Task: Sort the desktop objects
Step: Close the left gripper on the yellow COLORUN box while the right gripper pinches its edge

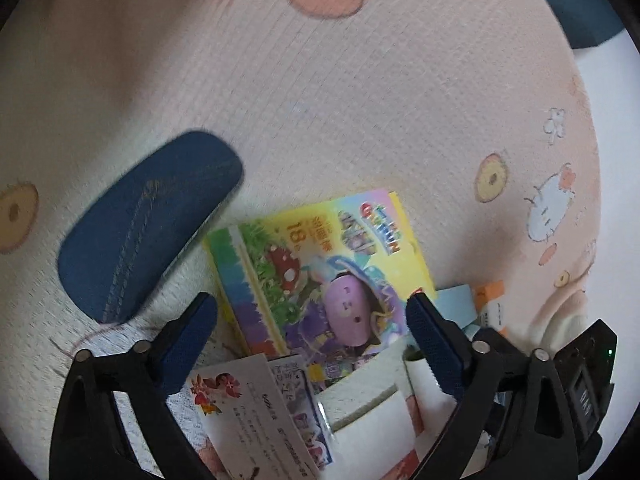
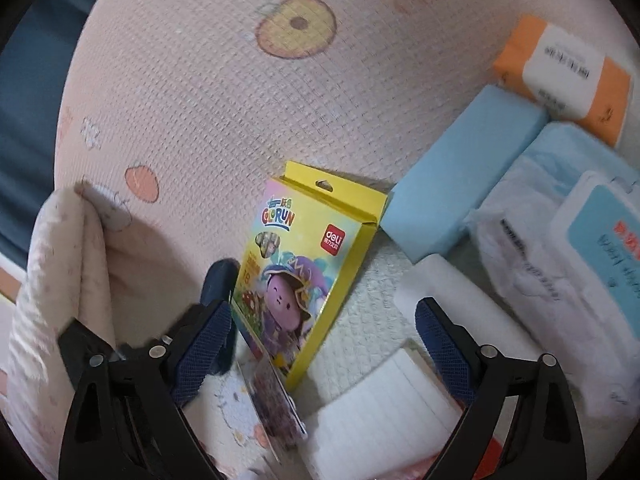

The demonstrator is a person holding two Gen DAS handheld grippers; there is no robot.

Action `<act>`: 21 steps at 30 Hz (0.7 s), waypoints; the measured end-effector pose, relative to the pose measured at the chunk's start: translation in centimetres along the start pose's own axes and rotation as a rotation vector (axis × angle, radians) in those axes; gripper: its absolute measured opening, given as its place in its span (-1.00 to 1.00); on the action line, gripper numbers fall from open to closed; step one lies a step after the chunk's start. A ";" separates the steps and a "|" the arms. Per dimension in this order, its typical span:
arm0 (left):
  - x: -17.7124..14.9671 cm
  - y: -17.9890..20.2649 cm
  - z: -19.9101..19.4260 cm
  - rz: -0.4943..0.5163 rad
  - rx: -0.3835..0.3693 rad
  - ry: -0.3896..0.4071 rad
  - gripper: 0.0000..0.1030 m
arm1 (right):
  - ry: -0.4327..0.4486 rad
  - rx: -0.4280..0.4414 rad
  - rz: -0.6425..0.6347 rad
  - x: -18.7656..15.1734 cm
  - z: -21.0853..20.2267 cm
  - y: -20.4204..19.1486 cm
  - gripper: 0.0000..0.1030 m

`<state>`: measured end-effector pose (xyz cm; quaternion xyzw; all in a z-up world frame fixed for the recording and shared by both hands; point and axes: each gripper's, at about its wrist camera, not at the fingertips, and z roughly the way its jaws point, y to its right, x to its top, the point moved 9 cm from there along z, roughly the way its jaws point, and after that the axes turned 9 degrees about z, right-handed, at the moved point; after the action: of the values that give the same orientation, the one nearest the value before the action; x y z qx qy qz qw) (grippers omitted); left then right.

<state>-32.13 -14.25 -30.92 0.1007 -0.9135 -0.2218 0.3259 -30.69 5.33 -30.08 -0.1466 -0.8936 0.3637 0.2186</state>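
A yellow crayon box (image 1: pixel 320 272) lies on the pink cartoon-print mat (image 1: pixel 320 100), partly on top of cards and paper. My left gripper (image 1: pixel 312 304) hovers over its near end, jaws wide open, pads touching nothing. A dark blue denim case (image 1: pixel 148 224) lies to the left of the box. In the right wrist view the same crayon box (image 2: pixel 308 280) lies just ahead of my right gripper (image 2: pixel 326 312), which is also wide open and holds nothing. Behind that gripper's left finger, the blue case (image 2: pixel 218 284) shows only a small part.
A flower-print card (image 1: pixel 248 412), a sticker pack (image 2: pixel 272 404) and a lined notepad (image 2: pixel 388 400) lie under the grippers. To the right lie a light blue block (image 2: pixel 460 184), an orange tissue pack (image 2: pixel 568 72), a wipes pack (image 2: pixel 560 240) and a white block (image 2: pixel 452 292). Folded cloth (image 2: pixel 64 260) rises at left.
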 end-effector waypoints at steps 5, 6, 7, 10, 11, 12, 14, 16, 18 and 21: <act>-1.8 -1.2 2.1 -0.052 -0.013 -0.098 0.58 | 0.019 -0.001 0.002 0.1 1.5 -0.7 0.71; -1.8 -1.2 2.3 -0.053 -0.015 -0.102 0.58 | 0.004 0.012 -0.005 0.0 1.9 -1.1 0.71; -1.7 -1.2 2.4 -0.051 -0.013 -0.099 0.52 | -0.005 -0.003 0.005 0.0 2.5 -1.3 0.71; -1.4 -1.0 2.4 -0.051 -0.012 -0.082 0.48 | -0.019 -0.024 0.069 -0.2 3.7 -1.1 0.70; -1.4 -0.8 2.5 -0.052 -0.013 -0.080 0.48 | -0.026 -0.007 0.091 -0.4 4.1 -1.1 0.66; -1.5 -0.8 2.6 -0.056 -0.016 -0.078 0.45 | -0.029 -0.002 0.105 -0.5 4.4 -1.0 0.66; -1.3 -1.2 2.6 -0.080 -0.013 -0.069 0.35 | -0.043 -0.013 0.103 -0.7 5.3 -0.9 0.62; -1.2 -1.4 3.1 -0.103 -0.015 -0.074 0.27 | -0.064 -0.037 0.112 -1.0 6.3 -0.3 0.51; -1.2 -1.8 3.1 -0.119 -0.015 -0.069 0.16 | -0.050 -0.028 0.159 -0.9 6.7 0.5 0.43; -1.1 -1.7 3.5 -0.115 -0.029 -0.080 0.15 | -0.014 0.036 0.191 -0.2 6.3 0.5 -0.21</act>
<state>-33.49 -14.17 -34.72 0.1396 -0.9150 -0.2574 0.2775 -33.58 1.96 -34.53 -0.2245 -0.8703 0.4000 0.1791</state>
